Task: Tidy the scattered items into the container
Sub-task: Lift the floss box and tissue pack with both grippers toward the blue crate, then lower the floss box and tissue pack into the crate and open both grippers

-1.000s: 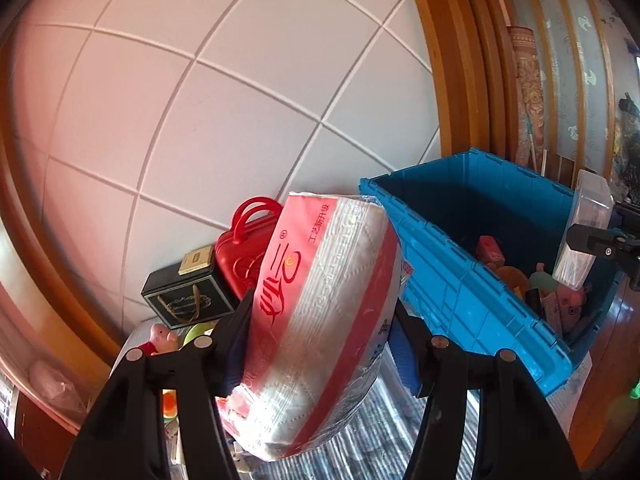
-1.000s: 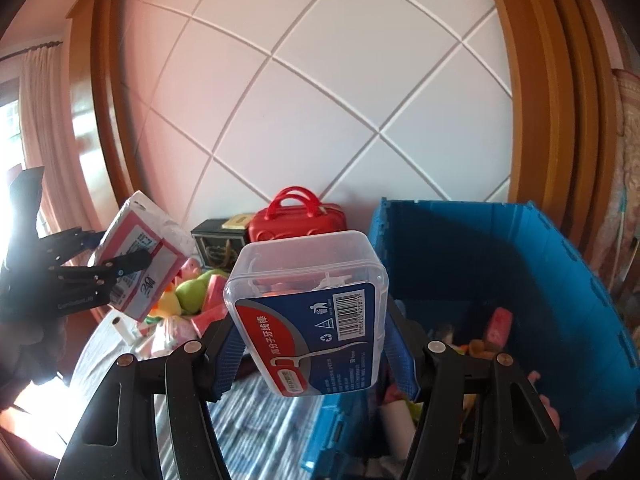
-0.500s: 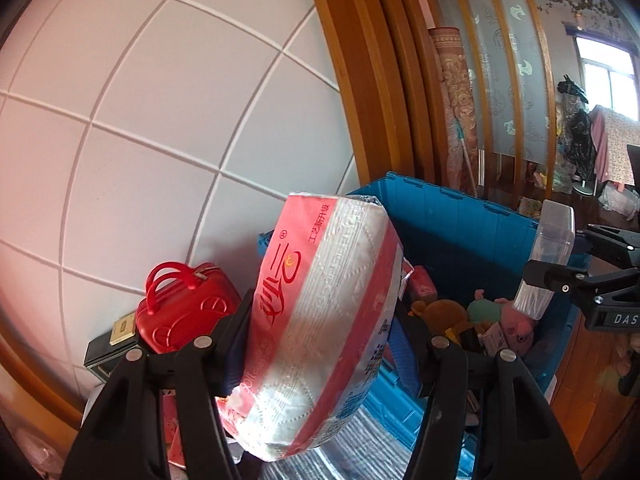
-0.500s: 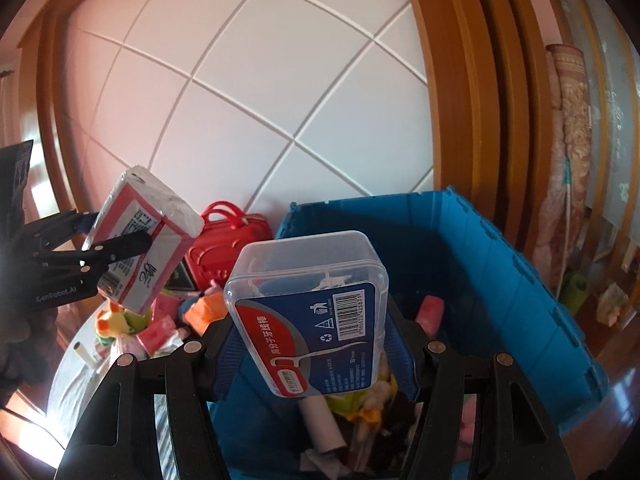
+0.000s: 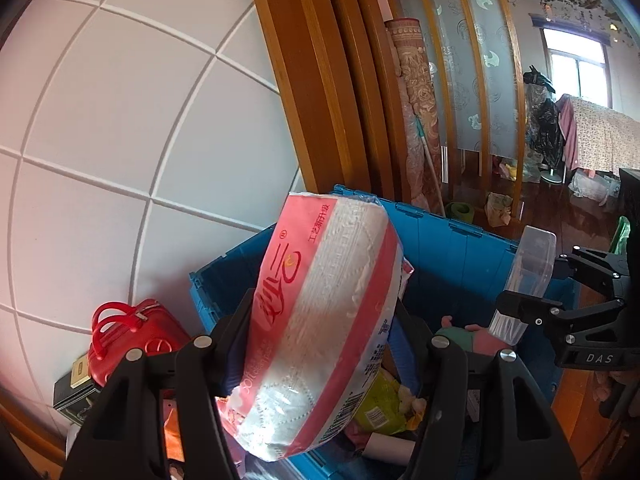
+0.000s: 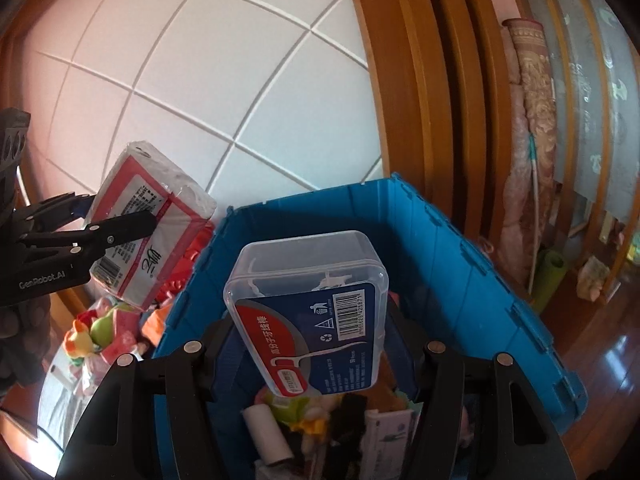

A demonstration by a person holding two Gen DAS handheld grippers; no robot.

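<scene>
My left gripper [image 5: 324, 340] is shut on a pink and white tissue pack [image 5: 320, 312], held in the air at the left rim of the blue container [image 5: 460, 248]. The pack also shows in the right wrist view [image 6: 148, 224], with the left gripper [image 6: 120, 220] clamped on it. My right gripper [image 6: 312, 344] is shut on a clear floss pick box [image 6: 312, 304] with a blue and red label, above the open blue container [image 6: 460, 264]. The box also shows in the left wrist view [image 5: 528, 276]. Several toys and packets lie inside the container.
A red toy suitcase [image 5: 132, 340] and a dark box [image 5: 76, 392] stand left of the container against the white panelled wall. Loose toys [image 6: 104, 332] lie on the striped surface left of it. Wooden frames and a rolled rug [image 6: 532, 140] stand to the right.
Both grippers have moved right with their loads. The tissue pack has come from over the toy pile to the container's left rim. The floss box now hangs over the container's inside.
</scene>
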